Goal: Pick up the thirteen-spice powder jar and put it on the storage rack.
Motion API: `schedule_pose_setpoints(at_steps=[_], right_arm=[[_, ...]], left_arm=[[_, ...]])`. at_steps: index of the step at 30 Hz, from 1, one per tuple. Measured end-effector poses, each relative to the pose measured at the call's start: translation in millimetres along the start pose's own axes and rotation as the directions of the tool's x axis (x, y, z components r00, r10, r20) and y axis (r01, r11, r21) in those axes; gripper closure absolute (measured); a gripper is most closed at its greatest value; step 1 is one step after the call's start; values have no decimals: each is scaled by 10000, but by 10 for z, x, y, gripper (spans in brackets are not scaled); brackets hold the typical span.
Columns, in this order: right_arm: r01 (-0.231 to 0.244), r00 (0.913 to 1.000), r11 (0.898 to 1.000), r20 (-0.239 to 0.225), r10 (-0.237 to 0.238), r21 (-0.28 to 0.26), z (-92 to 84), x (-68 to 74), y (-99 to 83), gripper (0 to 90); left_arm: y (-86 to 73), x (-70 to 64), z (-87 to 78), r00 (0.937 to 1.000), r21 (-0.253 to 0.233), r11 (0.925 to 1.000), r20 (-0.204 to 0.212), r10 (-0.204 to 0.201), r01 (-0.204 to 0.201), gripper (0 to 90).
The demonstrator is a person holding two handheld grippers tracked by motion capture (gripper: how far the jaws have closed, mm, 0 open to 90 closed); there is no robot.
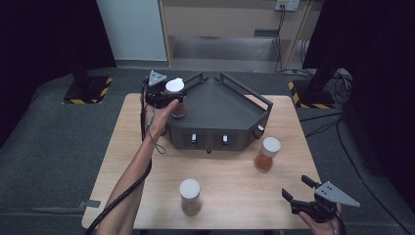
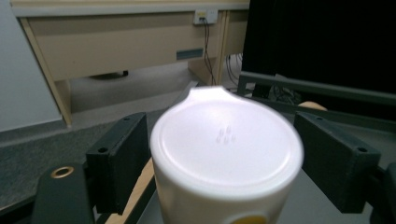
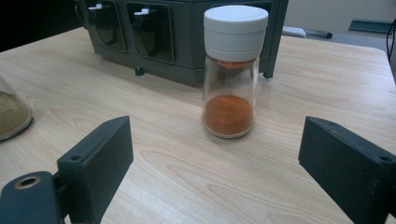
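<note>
A white-lidded spice jar (image 1: 176,96) (image 2: 226,149) with brownish contents stands at the left corner of a dark grey rack (image 1: 220,107). My left gripper (image 1: 171,100) is around this jar. Its fingers (image 2: 116,158) flank the lid and stand slightly off it, so the gripper is open. My right gripper (image 1: 296,187) hovers open near the table's front right corner, and nothing lies between its fingers (image 3: 98,158). It faces a jar of orange-red powder (image 1: 266,154) (image 3: 229,93) that stands upright a short way ahead of it.
A third jar with tan powder (image 1: 190,197) (image 3: 11,112) stands near the front edge of the wooden table (image 1: 230,171). The rack (image 3: 163,42) has low rails and small front compartments. Grey floor surrounds the table.
</note>
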State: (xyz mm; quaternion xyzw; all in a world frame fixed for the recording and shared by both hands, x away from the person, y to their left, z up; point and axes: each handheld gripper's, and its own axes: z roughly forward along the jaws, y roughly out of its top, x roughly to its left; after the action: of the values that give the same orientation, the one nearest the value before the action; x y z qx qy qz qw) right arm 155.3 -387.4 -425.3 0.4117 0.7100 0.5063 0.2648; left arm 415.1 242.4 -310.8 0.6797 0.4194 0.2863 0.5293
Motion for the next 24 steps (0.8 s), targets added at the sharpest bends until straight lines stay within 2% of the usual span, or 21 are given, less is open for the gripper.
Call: schedule_pose_setpoints(at_steps=[5, 7, 10, 13, 14, 15, 17, 18, 20, 22, 23, 24], right_arm=[[24, 10000, 10000, -15, -24, 3, 2, 1, 1, 98], [20, 10000, 10000, -1, -20, 5, 1, 3, 2, 97], [-3, 10000, 10000, 22, 3, 1, 1, 6, 1, 90], [-41, 10000, 10000, 30, 41, -19, 0, 5, 0, 90], [-53, 10000, 10000, 36, 53, 3, 2, 5, 1, 89], [-55, 10000, 10000, 26, 55, 0, 2, 5, 2, 90], [-26, 10000, 10000, 34, 26, 25, 4, 10, 6, 90], [-10, 10000, 10000, 31, 10, 31, 5, 11, 8, 90], [3, 10000, 10000, 34, -3, 34, 8, 11, 7, 91], [6, 10000, 10000, 43, -6, 48, 8, 13, 10, 92], [21, 10000, 10000, 81, -22, 78, 8, 21, 15, 93], [21, 10000, 10000, 81, -22, 78, 8, 21, 15, 93]], left_arm=[[111, 5, -149, 10000, -390, 9992, -30, 94, -95, 97], [150, 22, -217, 9998, -480, 9987, 143, 154, -147, 80], [237, 34, -340, 9982, -403, 9981, 373, 477, -462, 81], [273, 57, -435, 9970, -515, 9974, 572, 528, -499, 75], [325, 61, -529, 9956, -536, 9966, 669, 657, -621, 67], [325, 61, -529, 9956, -536, 9966, 669, 657, -621, 59], [377, 73, -679, 9921, -620, 9952, 957, 813, -755, 48], [377, 73, -679, 9921, -620, 9952, 957, 813, -755, 41], [397, 53, -824, 9872, -737, 9924, 1188, 1065, -982, 38], [394, 34, -873, 9865, -770, 9915, 1181, 1135, -1048, 26], [378, 24, -962, 9842, -805, 9905, 1291, 1209, -1111, 27], [378, 24, -962, 9842, -805, 9905, 1291, 1209, -1111, 25]])
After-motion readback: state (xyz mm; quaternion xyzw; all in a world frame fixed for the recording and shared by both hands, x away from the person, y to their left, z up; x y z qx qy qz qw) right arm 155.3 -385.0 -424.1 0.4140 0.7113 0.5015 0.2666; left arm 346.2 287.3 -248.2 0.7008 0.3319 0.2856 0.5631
